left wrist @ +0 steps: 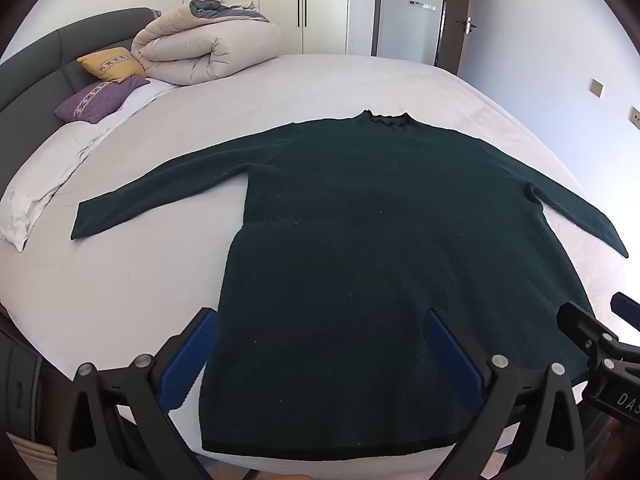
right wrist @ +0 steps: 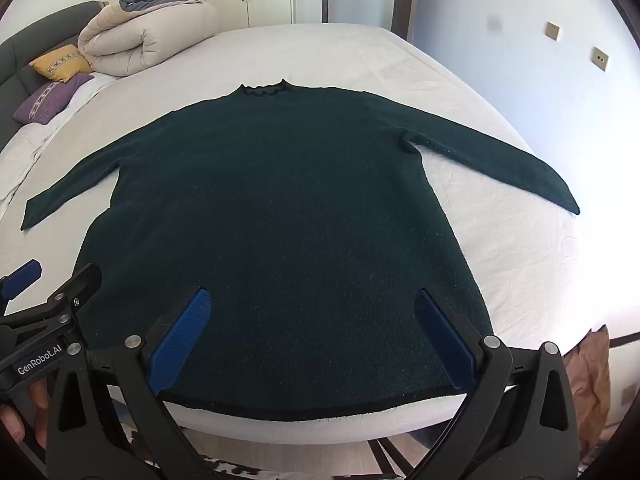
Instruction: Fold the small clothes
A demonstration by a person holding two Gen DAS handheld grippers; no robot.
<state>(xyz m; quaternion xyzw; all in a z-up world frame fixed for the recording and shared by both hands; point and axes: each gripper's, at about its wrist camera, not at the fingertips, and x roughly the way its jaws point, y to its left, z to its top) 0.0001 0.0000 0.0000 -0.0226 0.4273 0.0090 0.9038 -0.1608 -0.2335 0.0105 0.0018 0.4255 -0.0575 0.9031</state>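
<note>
A dark green long-sleeved sweater (left wrist: 360,240) (right wrist: 280,208) lies flat on the white bed (left wrist: 160,280) (right wrist: 500,220), collar away from me, both sleeves spread out to the sides, hem at the bed's near edge. My left gripper (left wrist: 324,356) hovers open above the hem's left part, blue pads wide apart, nothing between them. My right gripper (right wrist: 316,340) hovers open above the hem's middle and right part, also holding nothing. Each gripper shows at the edge of the other's view: the right gripper (left wrist: 600,344) and the left gripper (right wrist: 48,304).
A rolled beige duvet (left wrist: 200,48) (right wrist: 148,36) sits at the far left near a grey headboard (left wrist: 36,72), with a yellow pillow (left wrist: 114,64) and a purple pillow (left wrist: 96,98). Wardrobes and a door (left wrist: 412,8) stand behind. A brown paper bag (right wrist: 592,380) is beside the bed.
</note>
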